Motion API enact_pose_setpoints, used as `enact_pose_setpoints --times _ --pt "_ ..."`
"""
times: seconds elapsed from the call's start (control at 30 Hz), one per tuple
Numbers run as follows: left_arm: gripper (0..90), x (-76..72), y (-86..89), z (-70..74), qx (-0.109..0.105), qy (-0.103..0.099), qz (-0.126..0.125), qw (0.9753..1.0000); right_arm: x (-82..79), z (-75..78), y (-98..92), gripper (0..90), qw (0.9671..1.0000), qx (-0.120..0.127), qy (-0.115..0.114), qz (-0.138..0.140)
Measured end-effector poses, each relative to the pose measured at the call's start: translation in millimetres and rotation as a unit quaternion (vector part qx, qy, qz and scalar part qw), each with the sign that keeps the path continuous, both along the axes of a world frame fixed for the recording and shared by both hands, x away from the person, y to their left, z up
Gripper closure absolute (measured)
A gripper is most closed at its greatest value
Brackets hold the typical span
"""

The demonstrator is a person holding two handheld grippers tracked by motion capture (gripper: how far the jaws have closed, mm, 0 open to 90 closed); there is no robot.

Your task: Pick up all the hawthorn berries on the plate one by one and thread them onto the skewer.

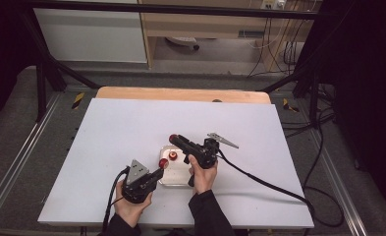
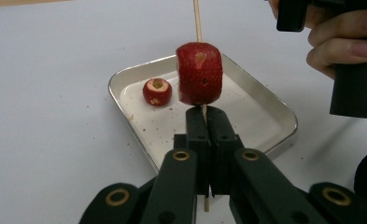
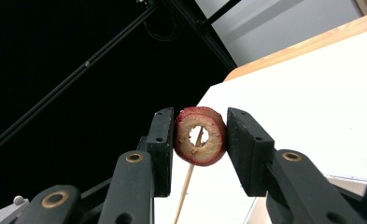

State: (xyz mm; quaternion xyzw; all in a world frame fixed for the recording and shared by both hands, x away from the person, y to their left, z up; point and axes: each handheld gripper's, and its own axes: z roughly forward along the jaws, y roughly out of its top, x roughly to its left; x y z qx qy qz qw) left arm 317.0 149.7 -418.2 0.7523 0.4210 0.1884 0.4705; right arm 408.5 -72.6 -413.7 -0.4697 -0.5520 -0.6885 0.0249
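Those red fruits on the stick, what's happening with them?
A person is threading fruit pieces onto a wooden skewer. The left gripper pinches the skewer, which already carries one strawberry piece. The right gripper holds a hollowed fruit slice, the skewer showing through its hole. Another piece waits in the metal tray.

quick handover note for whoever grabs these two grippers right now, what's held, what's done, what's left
Left gripper: shut on the wooden skewer, one strawberry piece already threaded on it.
Right gripper: shut on a hollowed strawberry, with the skewer seen through its hole.
Metal tray: on the white table, one small strawberry inside.
Done: one piece skewered.
Left: probably slide the held piece down, then thread the tray one.
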Motion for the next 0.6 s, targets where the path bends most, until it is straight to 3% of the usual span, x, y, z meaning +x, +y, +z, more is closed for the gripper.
enact_pose_setpoints --times 0.03,0.1,0.17,0.3,0.6 --pt "88.9 -0.4 -0.3 -1.3 0.003 0.006 -0.003 1.0 0.1 -0.7 0.2 63.4 1.0 0.0 -0.005 -0.009" --pt "88.9 -2.9 0.9 -4.0 0.004 -0.001 -0.003 1.0 1.2 1.6 -2.6 63.4 0.9996 0.005 -0.011 -0.024" --pt "88.9 -0.7 3.1 -2.3 0.0 -0.001 -0.006 1.0 3.1 5.9 -4.2 63.4 0.9998 0.011 -0.004 -0.014" --pt "88.9 0.8 3.3 -2.8 -0.005 0.003 -0.009 0.9999 0.8 4.7 -4.5 63.4 0.9999 -0.009 -0.003 0.004" --pt "88.8 0.5 3.5 -3.4 -0.014 0.007 -0.005 0.9999 -5.7 1.8 -1.8 63.3 0.9995 -0.022 -0.022 0.006"
